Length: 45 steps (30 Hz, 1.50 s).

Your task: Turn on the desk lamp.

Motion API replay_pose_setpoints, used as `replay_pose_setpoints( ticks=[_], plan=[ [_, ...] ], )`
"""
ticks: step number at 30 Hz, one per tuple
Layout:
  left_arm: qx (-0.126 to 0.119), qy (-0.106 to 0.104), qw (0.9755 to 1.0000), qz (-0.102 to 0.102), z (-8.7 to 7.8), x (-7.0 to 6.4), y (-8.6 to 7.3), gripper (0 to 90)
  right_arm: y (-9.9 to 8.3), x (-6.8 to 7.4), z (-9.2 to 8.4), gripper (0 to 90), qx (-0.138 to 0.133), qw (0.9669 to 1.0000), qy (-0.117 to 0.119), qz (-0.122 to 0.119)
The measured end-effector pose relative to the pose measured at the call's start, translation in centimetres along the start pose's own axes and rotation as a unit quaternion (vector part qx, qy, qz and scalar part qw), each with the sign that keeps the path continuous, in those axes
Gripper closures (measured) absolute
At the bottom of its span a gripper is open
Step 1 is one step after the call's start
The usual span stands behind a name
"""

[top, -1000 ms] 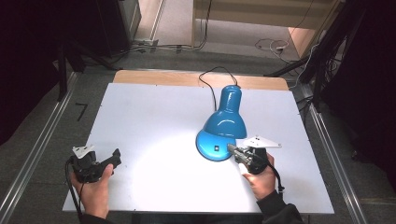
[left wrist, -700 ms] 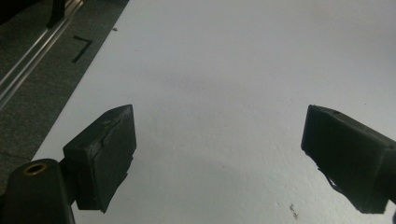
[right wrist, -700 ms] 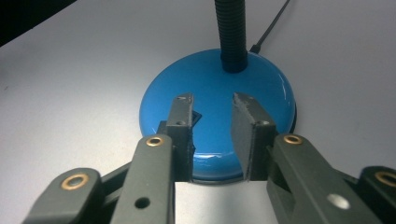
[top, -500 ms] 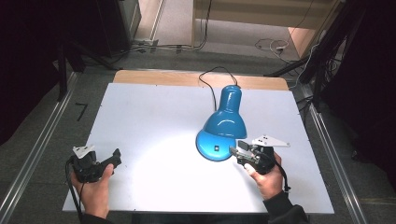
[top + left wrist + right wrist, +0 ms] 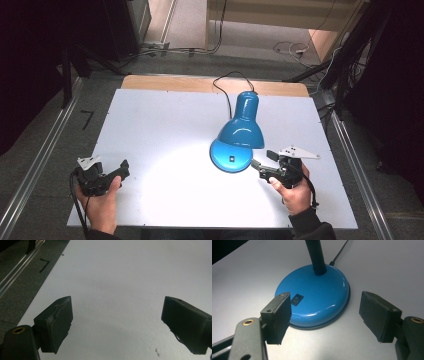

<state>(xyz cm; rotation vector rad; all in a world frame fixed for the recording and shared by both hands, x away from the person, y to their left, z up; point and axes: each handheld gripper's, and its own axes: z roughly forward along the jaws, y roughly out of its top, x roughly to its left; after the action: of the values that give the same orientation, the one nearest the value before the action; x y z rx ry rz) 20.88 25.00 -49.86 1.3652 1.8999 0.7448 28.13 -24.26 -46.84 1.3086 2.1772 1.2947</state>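
Seen from above: a white counter carrying a blue desk lamp, with a person's two hands entering from the bottom edge, each gripping a set of black tongs. Right tongs held low in the right hand, jaws spread wide and holding nothing, pointed at the lamp's round blue base. Directly ahead of these tongs, in the right gripper view: the base sitting flat on the counter, near the jaw tips but apart from them, framed between the two open jaws. On the near slope of the base, just beyond the left jaw tip, a small black rocker switch. Rising from the middle of the base, a black ribbed flexible neck, and beside it a thin black cord trailing off across the counter, away from the tongs. Blue shade leaning above and beyond the base. Far off to the left of all this, well apart from the lamp, left tongs in the left hand, jaws likewise spread wide and empty. Ahead of those jaws, in the left gripper view, plain white counter surface and, at the far left, the counter edge with grey floor beyond it.
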Motion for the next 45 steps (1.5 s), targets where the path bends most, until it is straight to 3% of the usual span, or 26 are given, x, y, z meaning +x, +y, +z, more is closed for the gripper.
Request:
replay_pose_setpoints(
  ticks=[32,38,45],
  plan=[
    [0.003,0.0,0.9999,0.012,0.0,-0.2,-0.1,11.3,-0.8,-2.6,-2.3,16.9,-0.005,0.9992,-0.039,0.009],
    [0.003,-0.006,0.9998,0.018,-0.7,0.1,-0.4,11.3,-1.3,-3.7,-3.5,16.8,-0.008,0.9982,-0.057,0.02],
    [0.0,0.003,0.9997,0.026,-0.8,0.6,-0.3,11.3,-2.3,-5.9,-5.6,16.7,-0.016,0.9956,-0.081,0.045]
  ],
)
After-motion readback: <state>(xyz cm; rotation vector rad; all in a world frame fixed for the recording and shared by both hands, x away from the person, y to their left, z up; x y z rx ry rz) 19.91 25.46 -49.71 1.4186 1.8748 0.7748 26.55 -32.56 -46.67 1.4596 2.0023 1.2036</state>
